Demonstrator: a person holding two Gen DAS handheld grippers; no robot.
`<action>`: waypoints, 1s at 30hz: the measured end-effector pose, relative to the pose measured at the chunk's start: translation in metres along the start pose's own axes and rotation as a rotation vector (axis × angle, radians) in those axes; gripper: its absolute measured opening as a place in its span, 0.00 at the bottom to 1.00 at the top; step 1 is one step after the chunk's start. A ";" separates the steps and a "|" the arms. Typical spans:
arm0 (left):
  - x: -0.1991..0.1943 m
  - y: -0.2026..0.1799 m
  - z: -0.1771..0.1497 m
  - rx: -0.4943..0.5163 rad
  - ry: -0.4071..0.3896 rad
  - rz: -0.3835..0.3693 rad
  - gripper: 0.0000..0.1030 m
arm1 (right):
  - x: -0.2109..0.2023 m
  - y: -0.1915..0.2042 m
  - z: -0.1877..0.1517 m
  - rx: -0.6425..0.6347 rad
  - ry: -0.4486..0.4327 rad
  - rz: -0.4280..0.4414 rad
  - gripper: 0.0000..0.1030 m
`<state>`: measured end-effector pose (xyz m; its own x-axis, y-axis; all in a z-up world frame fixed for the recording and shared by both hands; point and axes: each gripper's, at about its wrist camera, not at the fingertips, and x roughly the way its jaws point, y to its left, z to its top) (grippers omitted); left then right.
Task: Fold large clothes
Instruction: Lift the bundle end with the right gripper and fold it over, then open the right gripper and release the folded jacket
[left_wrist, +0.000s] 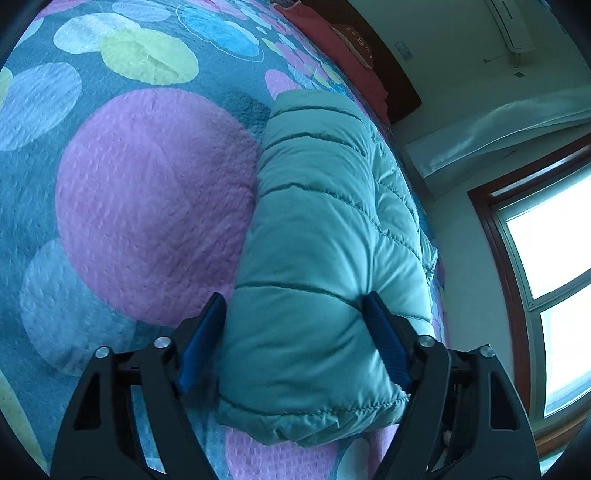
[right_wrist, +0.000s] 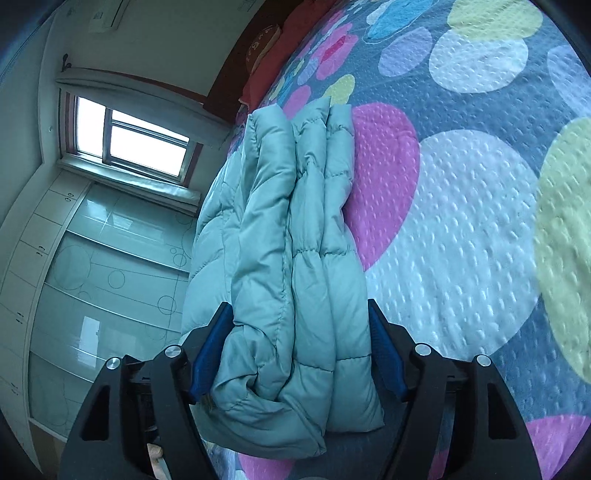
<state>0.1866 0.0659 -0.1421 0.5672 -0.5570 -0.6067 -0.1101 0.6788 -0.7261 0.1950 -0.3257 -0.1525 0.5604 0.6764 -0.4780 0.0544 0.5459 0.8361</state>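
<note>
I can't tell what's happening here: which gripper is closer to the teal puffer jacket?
Left, marginally. The left gripper straddles the end of the folded jacket, with one finger denting the fabric. The right gripper straddles it too, its fingers just beside the edges.

Folded teal puffer jacket (right_wrist: 295, 266) on dotted bedspread (right_wrist: 461, 221); right gripper (right_wrist: 301, 345) jaws astride its end.
</note>
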 end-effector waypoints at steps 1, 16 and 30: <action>-0.001 -0.004 -0.001 0.010 -0.006 0.012 0.67 | 0.001 0.001 0.001 -0.005 0.007 -0.001 0.51; 0.007 -0.011 -0.004 0.031 -0.035 0.092 0.74 | 0.006 -0.016 0.006 0.060 0.006 0.031 0.47; -0.010 -0.014 -0.018 0.044 -0.057 0.145 0.78 | -0.024 -0.010 -0.016 0.034 -0.027 -0.081 0.62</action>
<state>0.1671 0.0538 -0.1319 0.5937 -0.4242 -0.6838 -0.1587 0.7713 -0.6163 0.1677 -0.3393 -0.1535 0.5752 0.6167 -0.5374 0.1280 0.5811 0.8037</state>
